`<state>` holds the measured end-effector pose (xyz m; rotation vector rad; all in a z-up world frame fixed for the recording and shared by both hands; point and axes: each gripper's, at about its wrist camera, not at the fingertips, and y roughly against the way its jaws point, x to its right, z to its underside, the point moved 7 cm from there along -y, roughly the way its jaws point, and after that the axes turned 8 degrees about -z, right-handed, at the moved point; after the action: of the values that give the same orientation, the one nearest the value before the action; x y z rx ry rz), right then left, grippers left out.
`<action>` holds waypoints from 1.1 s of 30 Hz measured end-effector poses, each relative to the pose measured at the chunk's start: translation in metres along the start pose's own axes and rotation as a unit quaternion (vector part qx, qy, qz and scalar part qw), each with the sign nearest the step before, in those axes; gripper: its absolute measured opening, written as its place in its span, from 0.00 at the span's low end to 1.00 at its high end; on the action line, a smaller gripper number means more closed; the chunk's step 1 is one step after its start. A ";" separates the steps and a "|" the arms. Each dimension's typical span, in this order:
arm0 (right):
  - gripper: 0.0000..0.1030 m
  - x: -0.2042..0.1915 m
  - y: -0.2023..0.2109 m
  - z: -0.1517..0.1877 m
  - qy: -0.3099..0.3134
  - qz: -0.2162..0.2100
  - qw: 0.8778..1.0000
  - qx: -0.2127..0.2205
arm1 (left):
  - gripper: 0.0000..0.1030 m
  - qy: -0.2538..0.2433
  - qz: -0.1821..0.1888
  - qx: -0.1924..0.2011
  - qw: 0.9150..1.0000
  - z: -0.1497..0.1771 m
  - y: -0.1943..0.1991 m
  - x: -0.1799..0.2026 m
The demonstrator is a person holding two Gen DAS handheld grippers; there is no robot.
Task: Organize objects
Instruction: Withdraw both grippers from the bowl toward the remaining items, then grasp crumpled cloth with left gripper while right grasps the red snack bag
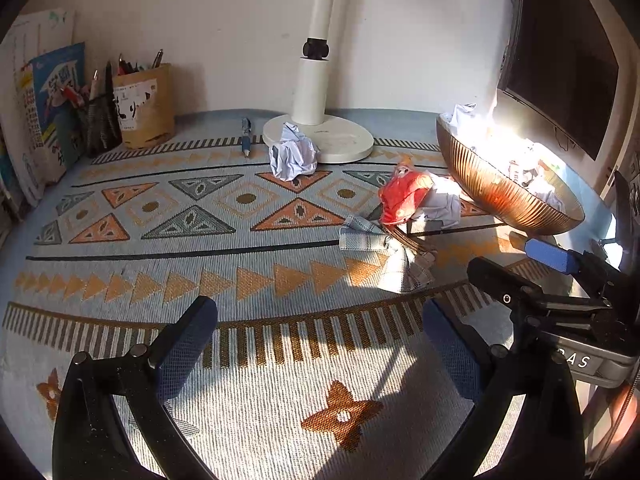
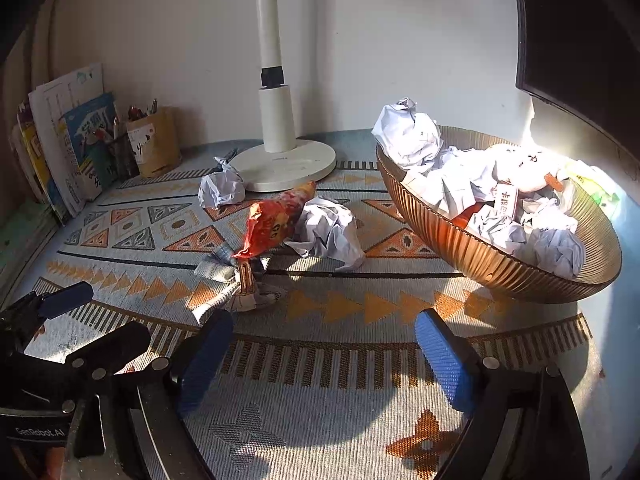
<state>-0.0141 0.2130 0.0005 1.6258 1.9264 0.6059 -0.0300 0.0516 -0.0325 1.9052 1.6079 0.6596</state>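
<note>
I see a ribbed amber bowl (image 2: 492, 264) heaped with crumpled paper balls (image 2: 408, 136); beside it a glossy, probably foil, red wrapper (image 2: 272, 224); both the left gripper (image 1: 320, 344) and right gripper (image 2: 324, 356) gape empty.

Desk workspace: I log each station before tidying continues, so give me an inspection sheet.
Surface: patterned woven mat, sunlit at right.
Job's things: ribbed copper bowl piled with crumpled paper; loose white paper ball; second ball by the white lamp base; red snack wrapper; checked cloth bundle; blue pen.
Clutter: brown pen holder, leaning books.
Grippers: left gripper and right gripper open, empty.
Cables: nothing seen.
Surroundings: white wall, dark monitor.
</note>
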 end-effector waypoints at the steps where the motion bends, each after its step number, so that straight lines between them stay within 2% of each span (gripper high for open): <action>1: 0.89 0.000 0.000 0.000 0.000 0.000 1.000 -0.001 | 0.99 0.000 -0.001 0.000 1.000 0.000 0.000 0.000; 21: 0.89 0.004 0.001 -0.001 -0.007 -0.010 1.000 0.002 | 0.99 0.001 -0.003 -0.002 1.000 0.001 0.001 0.001; 24: 0.87 0.007 -0.001 -0.007 -0.032 -0.056 0.998 -0.009 | 0.99 -0.018 0.018 -0.005 1.000 0.001 0.001 0.007; 27: 0.75 0.011 -0.011 -0.013 -0.091 -0.115 0.989 -0.032 | 0.99 -0.031 0.047 -0.020 0.998 -0.007 0.000 0.011; 31: 0.68 -0.001 -0.024 -0.022 -0.135 -0.163 0.975 -0.062 | 0.99 -0.039 0.043 -0.008 0.998 -0.053 -0.003 0.002; 33: 0.67 -0.007 -0.030 -0.024 -0.166 -0.176 0.966 -0.086 | 1.00 -0.048 0.046 -0.007 0.998 -0.078 -0.016 -0.003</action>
<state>-0.0515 0.2011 0.0003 1.1544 1.7943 0.3206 -0.0952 0.0581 0.0129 1.9789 1.4600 0.6065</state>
